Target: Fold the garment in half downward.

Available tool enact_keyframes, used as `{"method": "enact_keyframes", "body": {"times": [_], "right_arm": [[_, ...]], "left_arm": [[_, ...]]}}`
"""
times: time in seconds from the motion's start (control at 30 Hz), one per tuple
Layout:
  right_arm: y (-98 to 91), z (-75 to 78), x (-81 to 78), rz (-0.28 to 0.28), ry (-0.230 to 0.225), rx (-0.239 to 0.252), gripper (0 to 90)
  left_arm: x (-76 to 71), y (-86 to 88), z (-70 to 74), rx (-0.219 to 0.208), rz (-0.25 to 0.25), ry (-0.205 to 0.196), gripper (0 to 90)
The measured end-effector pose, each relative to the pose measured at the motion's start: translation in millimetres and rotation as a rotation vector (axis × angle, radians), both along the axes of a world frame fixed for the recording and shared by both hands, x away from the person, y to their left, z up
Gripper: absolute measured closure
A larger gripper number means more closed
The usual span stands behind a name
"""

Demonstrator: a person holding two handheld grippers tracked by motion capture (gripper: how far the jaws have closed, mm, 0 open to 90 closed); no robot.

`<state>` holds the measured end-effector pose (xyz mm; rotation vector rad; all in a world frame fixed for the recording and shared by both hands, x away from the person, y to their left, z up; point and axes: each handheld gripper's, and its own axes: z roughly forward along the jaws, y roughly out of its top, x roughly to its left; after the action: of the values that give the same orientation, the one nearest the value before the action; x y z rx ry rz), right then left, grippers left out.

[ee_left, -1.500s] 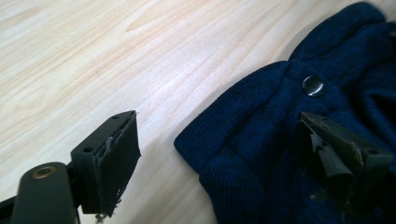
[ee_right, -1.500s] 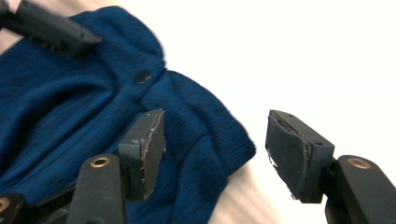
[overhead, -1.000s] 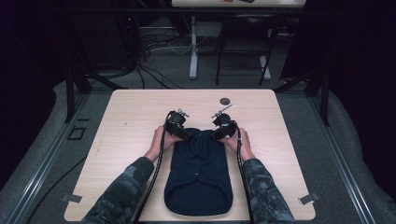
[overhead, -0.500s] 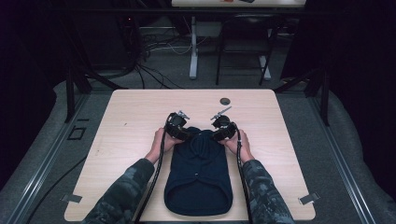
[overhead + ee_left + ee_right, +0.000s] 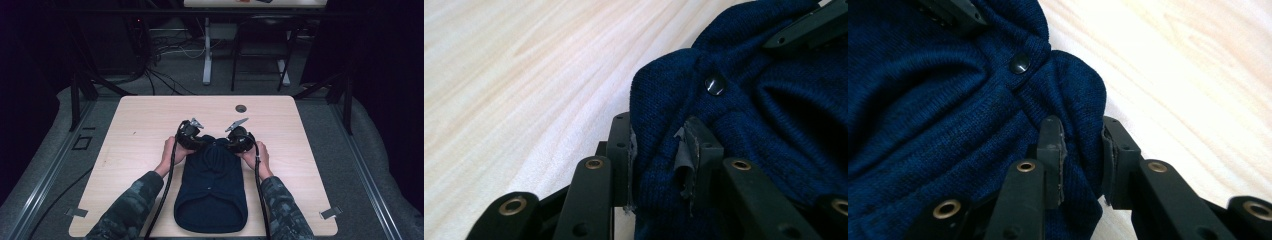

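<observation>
Left claw [image 5: 659,155] clamped on a fold of the navy knit garment [image 5: 212,187], jaws having just closed, right claw [image 5: 1080,160] likewise pinching its far end, garment lying mid-tabletop [image 5: 135,130] reaching toward the near edge, small round hole [image 5: 241,108] near the far edge

The garment [image 5: 212,185] is dark blue knitted cloth, matt and finely ribbed; its snap button [image 5: 715,85] is glossy black; the table [image 5: 145,125] is pale wood-grain, smooth with a soft sheen; each gripper's fingers [image 5: 1050,145] are matt black plastic with brassy metal rivets and frayed grey padding.
</observation>
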<state>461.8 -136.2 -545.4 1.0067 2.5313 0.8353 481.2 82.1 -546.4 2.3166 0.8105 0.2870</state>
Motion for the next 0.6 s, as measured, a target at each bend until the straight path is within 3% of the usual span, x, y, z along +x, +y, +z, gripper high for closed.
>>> {"method": "enact_keyframes", "body": {"times": [0.3, 0.6], "right_arm": [[-2.2, 25.1, -16.7, 0.033, -0.073, -0.013, 73.6], [-1.9, 42.7, -27.8, 0.041, -0.133, -0.04, 73.6]], "left_arm": [[-11.5, 3.1, 20.8, -0.018, -0.036, -0.044, 70.4], [-18.2, 1.3, 37.5, -0.005, -0.067, -0.087, 71.4]]}}
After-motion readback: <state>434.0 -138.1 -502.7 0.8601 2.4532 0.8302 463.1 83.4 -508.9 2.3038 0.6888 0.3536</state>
